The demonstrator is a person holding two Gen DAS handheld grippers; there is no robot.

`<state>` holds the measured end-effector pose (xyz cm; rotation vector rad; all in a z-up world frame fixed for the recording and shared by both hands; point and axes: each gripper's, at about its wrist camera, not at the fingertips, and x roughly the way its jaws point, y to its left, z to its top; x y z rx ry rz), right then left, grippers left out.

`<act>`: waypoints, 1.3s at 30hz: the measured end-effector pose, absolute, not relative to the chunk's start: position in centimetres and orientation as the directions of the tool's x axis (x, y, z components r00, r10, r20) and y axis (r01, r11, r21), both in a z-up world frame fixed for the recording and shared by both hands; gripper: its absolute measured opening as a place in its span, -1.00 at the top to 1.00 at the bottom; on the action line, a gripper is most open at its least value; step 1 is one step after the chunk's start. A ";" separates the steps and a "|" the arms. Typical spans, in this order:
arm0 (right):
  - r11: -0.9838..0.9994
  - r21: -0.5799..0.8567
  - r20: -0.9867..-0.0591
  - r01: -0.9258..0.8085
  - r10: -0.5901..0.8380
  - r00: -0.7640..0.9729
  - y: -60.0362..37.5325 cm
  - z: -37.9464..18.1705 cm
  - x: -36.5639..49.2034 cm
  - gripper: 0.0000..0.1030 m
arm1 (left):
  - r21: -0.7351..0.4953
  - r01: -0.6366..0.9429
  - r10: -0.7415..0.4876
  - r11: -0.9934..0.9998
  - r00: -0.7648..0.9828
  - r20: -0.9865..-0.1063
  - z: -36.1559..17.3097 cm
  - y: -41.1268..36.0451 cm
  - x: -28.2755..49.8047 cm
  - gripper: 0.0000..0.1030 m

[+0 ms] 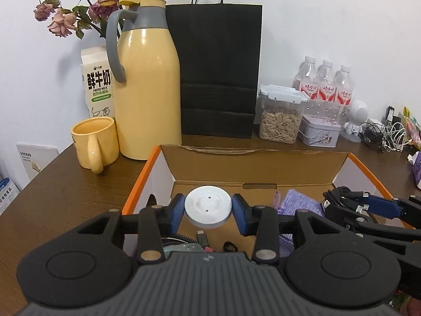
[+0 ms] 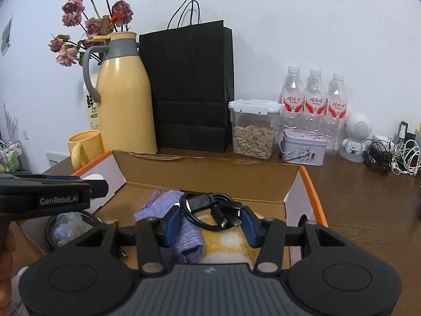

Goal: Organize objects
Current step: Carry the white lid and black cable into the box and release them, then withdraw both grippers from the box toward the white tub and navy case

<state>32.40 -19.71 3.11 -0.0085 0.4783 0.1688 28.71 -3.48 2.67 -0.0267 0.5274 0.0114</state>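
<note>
We hold the disc, hard and slick, edgewise in the left gripper; the right gripper pinches the floppy cable bundle mid-coil above the box.

Bright, even indoor light; sharp focus, fisheye bending, dark corners.

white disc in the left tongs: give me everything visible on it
The white disc is a flat round puck, matte off-white on top with a greyer side band and two small dark dots on its top face. It looks like plastic. It lies roughly level, clamped at opposite edges between the blue pads of the left tongs, held above the open cardboard box. Nothing else touches it.
</note>
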 end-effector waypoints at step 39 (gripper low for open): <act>0.989 -0.040 -0.365 -0.142 0.118 0.923 -20.9 5.2 23.9 -0.99 | 0.013 0.057 -0.049 0.998 0.933 -0.355 5.2 -3.6 20.0 -1.00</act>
